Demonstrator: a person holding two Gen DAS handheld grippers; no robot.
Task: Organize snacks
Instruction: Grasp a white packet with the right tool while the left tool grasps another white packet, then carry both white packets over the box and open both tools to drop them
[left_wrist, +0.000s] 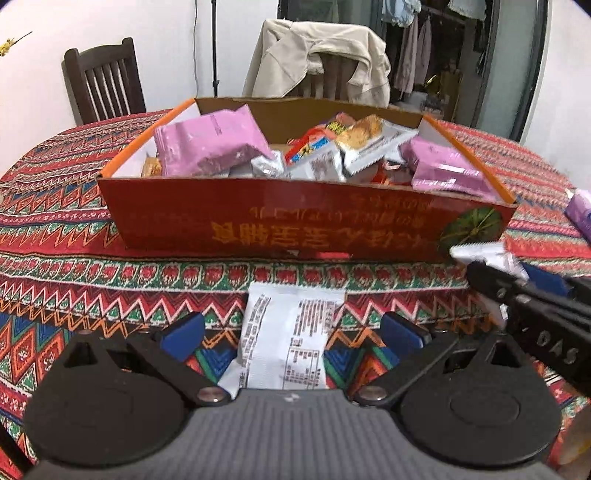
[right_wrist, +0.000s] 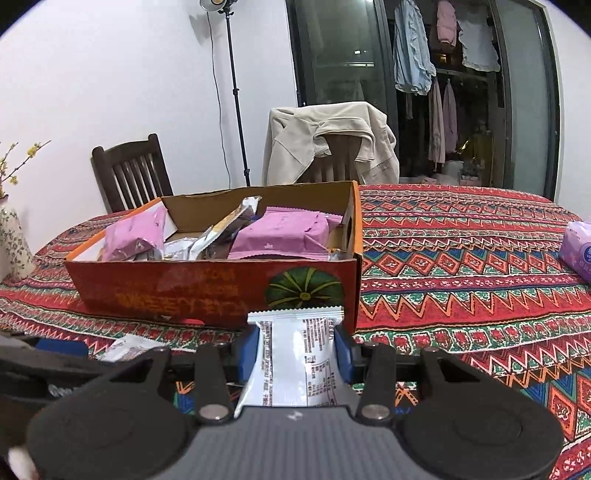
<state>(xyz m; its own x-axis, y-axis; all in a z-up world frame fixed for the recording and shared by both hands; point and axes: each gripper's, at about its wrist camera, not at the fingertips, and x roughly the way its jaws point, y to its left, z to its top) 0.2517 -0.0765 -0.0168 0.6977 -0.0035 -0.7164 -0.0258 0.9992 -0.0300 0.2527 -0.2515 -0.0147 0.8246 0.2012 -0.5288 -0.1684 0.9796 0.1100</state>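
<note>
Here, two white packets: right gripper (right_wrist: 295, 350) clamps one (right_wrist: 295, 369); left gripper (left_wrist: 291, 332), wide, straddles the other (left_wrist: 284, 343).

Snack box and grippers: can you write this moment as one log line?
right gripper: shut on white packet | left gripper: open around second white packet on table | red box: holds snacks

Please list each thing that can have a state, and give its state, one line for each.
Box: open, standing on the table, full of snack packets.
Left gripper: open, a white packet lying flat on the cloth between its fingers, untouched.
Right gripper: shut on a second white packet, in front of the box.
Jacket: draped over a chair.
Tissue pack: lying on the table.
</note>
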